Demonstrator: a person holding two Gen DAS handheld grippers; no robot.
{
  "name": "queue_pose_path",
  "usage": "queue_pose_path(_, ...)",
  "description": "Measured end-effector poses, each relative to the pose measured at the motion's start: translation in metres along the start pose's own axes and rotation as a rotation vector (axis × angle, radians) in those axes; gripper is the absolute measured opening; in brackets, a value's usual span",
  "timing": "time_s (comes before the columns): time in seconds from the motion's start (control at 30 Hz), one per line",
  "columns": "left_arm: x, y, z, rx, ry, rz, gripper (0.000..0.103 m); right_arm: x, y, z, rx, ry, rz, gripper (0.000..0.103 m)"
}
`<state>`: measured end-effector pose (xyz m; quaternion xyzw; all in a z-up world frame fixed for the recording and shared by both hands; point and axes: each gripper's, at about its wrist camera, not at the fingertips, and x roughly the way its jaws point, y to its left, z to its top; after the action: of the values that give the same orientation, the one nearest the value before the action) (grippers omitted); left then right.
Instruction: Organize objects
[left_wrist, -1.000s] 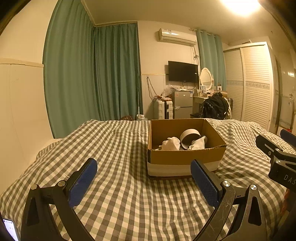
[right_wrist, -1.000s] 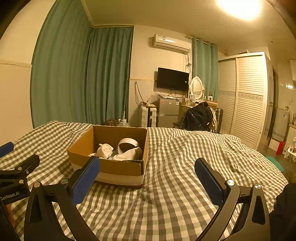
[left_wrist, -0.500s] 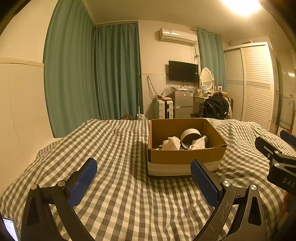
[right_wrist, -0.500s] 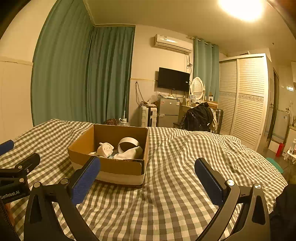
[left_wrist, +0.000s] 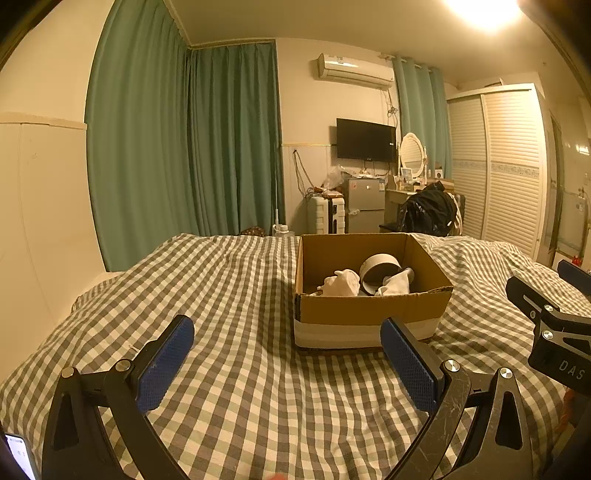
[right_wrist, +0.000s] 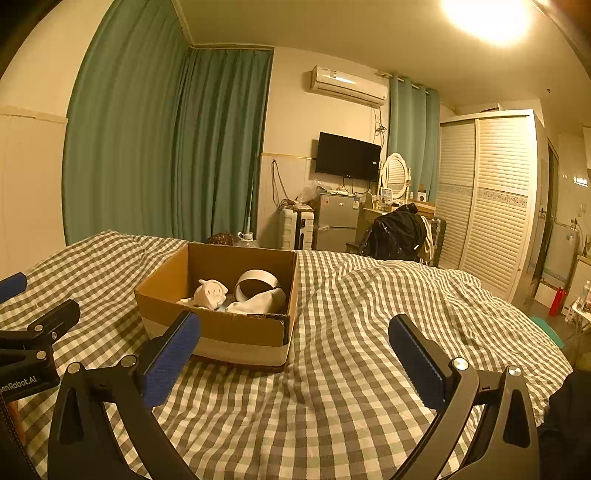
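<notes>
Both the left gripper and right gripper hover over the bed, jaws spread wide and empty. The box holds white items.

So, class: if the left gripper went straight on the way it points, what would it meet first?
Probably the checked bedcover, then the cardboard box, which sits slightly right of centre. The left gripper has its jaws wide open, holding nothing. Depth is unclear through the fisheye.
</notes>
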<state>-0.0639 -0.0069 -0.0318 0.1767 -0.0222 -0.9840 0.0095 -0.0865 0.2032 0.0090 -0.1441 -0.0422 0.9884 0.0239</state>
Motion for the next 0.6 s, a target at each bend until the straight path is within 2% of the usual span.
queue_pose_path(0.6, 0.0019, 0.001, 0.0001, -0.004, 0.006, 0.007, 0.103, 0.0007, 0.0008, -0.001, -0.009, 0.003, -0.002, 0.102)
